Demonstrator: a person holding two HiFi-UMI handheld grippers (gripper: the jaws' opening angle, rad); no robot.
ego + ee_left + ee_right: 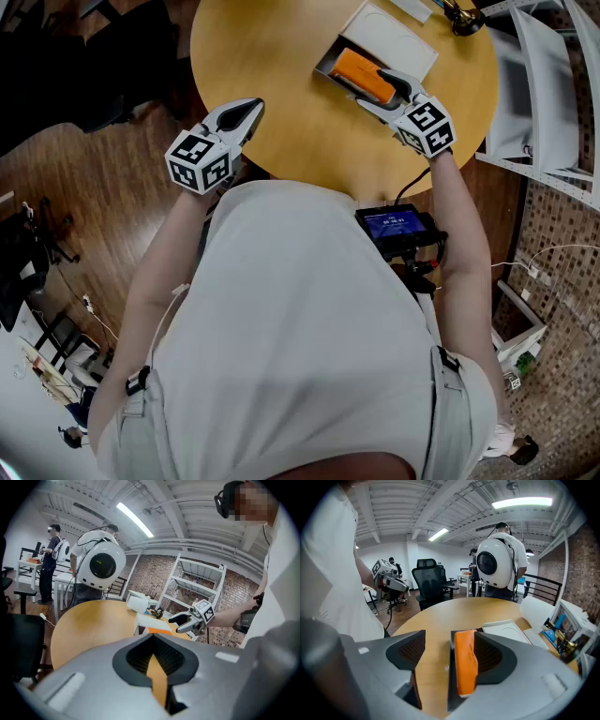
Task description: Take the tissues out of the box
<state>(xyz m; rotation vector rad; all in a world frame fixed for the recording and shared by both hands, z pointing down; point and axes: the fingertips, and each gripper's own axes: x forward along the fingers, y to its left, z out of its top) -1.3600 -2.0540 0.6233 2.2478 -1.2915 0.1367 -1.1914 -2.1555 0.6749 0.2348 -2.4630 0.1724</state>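
Observation:
An orange tissue pack (361,73) lies in a shallow grey box (328,64) on the round wooden table (281,56), with the white lid (389,36) just behind it. My right gripper (380,86) is open at the box. In the right gripper view the pack (465,667) rests along the right jaw, the box's dark wall (451,667) stands beside it, and bare table shows before the left jaw. My left gripper (249,109) hovers shut and empty over the table's near left edge, well apart from the box.
A white shelving rack (544,84) stands close to the table's right side. A white paper roll (539,609) and small clutter (461,17) sit at the far edge. Office chairs (431,585) and people wearing white packs (497,564) stand beyond the table.

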